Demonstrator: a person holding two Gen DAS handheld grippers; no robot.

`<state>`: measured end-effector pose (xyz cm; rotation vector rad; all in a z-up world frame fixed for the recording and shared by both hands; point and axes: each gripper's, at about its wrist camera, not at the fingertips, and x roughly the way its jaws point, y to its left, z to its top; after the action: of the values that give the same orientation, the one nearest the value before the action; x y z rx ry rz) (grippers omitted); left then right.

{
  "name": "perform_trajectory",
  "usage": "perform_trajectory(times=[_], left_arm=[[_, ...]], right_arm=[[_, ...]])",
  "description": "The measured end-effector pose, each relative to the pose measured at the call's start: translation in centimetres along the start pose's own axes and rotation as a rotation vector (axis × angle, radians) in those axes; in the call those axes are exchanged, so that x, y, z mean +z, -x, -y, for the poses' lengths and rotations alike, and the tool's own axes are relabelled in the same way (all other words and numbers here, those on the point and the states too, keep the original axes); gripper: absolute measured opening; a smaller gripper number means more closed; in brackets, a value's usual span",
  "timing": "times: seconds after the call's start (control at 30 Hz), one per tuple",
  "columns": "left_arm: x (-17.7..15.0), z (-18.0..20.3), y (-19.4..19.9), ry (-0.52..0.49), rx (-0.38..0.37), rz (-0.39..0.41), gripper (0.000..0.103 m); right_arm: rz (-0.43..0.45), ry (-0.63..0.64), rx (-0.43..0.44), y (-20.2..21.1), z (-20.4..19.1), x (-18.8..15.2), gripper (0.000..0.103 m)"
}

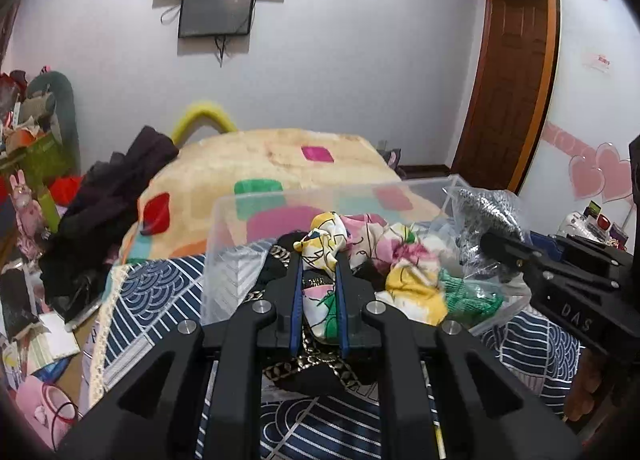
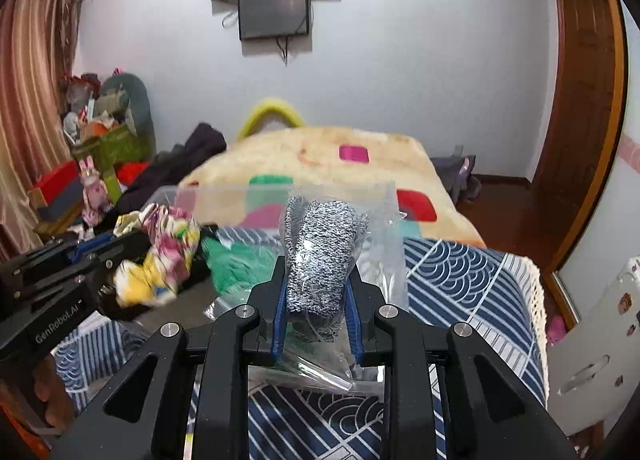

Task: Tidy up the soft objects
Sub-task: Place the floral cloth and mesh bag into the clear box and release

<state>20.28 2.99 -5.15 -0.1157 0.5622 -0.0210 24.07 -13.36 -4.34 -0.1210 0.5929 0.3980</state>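
Observation:
A clear plastic box (image 1: 224, 227) stands on the blue patterned cloth and holds crumpled colourful fabric (image 1: 408, 268) and a green knit piece (image 1: 468, 296). My left gripper (image 1: 318, 260) is shut on a white patterned scarf (image 1: 324, 236) above the box, over a black chain-print cloth (image 1: 316, 372). My right gripper (image 2: 318, 272) is shut on a grey-speckled knit item in a clear bag (image 2: 320, 256), held at the box's right end; it shows in the left wrist view (image 1: 488, 211) too. The box (image 2: 288, 195) is partly hidden behind it.
A cream blanket (image 1: 272, 163) with coloured squares covers the bed behind the box. Dark clothes (image 1: 116, 195) and cluttered boxes (image 1: 32, 155) lie at the left. A wooden door (image 1: 508, 99) stands at the right. The lace-edged table cloth edge (image 2: 536, 300) drops at the right.

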Motion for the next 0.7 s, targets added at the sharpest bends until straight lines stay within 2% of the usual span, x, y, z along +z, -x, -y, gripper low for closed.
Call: perform_trajectory(times=[0.2,0.27,0.47,0.53,0.57,0.7], left_arm=[[-1.0,0.2,-2.0,-0.016,0.014,-0.05,0.014],[-1.1,0.5,-1.9,-0.026,0.022,-0.046,0.018],[-1.2,0.7,-1.2,-0.033,0.017,-0.064,0.027],[-1.1,0.6,-0.6,-0.027,0.008,-0.071,0.038],[-1.1,0.6,-0.4,-0.024,0.003,-0.07,0.041],[-1.0,0.9,1.6,-0.031,0.007,-0.041,0.073]], right_arm=[[-0.048,0.007,0.011,-0.6,-0.1,-0.5,0.026],[-0.06,0.007,0.01,-0.7,0.3,-0.6,0.026],[-0.076,0.009,0.016,0.2,0.6,-0.8,0.043],[-0.062,0.007,0.008,0.7,0.7,-0.7,0.054],[-0.054,0.004,0.015,1.3,0.8,-0.7,0.055],[-0.012,-0.003,0.026,3.3,0.9,-0.4,0.062]])
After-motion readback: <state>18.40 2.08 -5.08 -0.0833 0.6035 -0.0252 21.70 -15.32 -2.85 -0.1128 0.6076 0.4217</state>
